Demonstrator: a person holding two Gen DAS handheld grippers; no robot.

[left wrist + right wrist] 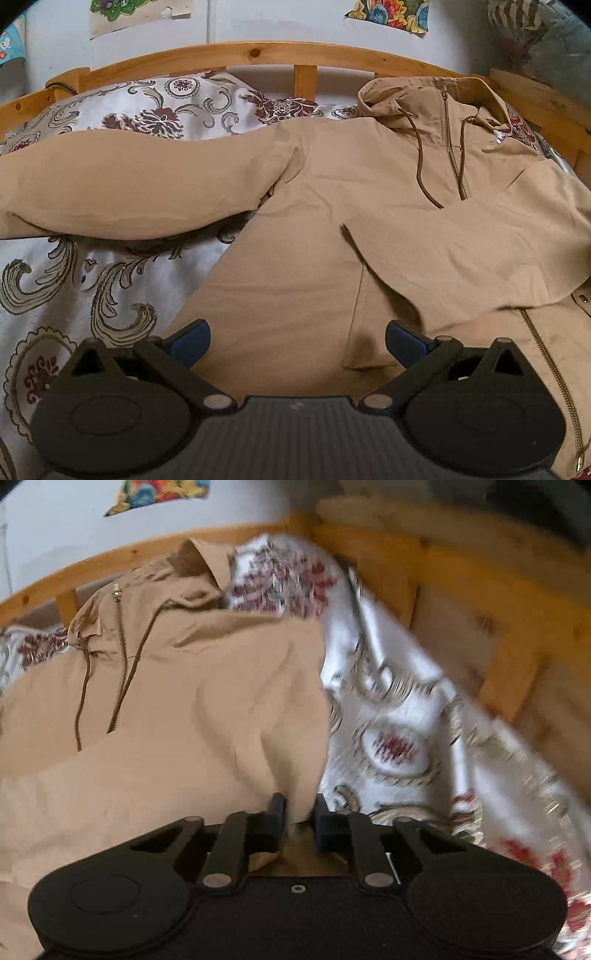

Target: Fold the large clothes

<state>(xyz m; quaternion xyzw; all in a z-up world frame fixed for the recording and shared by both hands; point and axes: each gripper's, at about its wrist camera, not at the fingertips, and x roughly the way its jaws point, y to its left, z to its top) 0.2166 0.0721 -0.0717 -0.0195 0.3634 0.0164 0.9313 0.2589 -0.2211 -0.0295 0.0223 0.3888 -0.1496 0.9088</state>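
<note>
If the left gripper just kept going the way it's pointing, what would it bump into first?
Most likely the tan jacket: the open left gripper points down at its front panel spread on the bed, though depth is hard to judge.

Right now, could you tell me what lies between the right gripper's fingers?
A fold of the tan jacket sits pinched between the right gripper fingers, shown in the right wrist view.

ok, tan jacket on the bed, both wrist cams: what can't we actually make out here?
- Left sleeve cuff: left wrist view, cut off by the frame's left edge.
- Jacket hem: left wrist view, hidden behind the left gripper body.
- Fabric in the right gripper: right wrist view; which part of the jacket is unclear, since the linkage covers it.
- Bedspread pattern and bed frame: right wrist view, motion-blurred.
</note>
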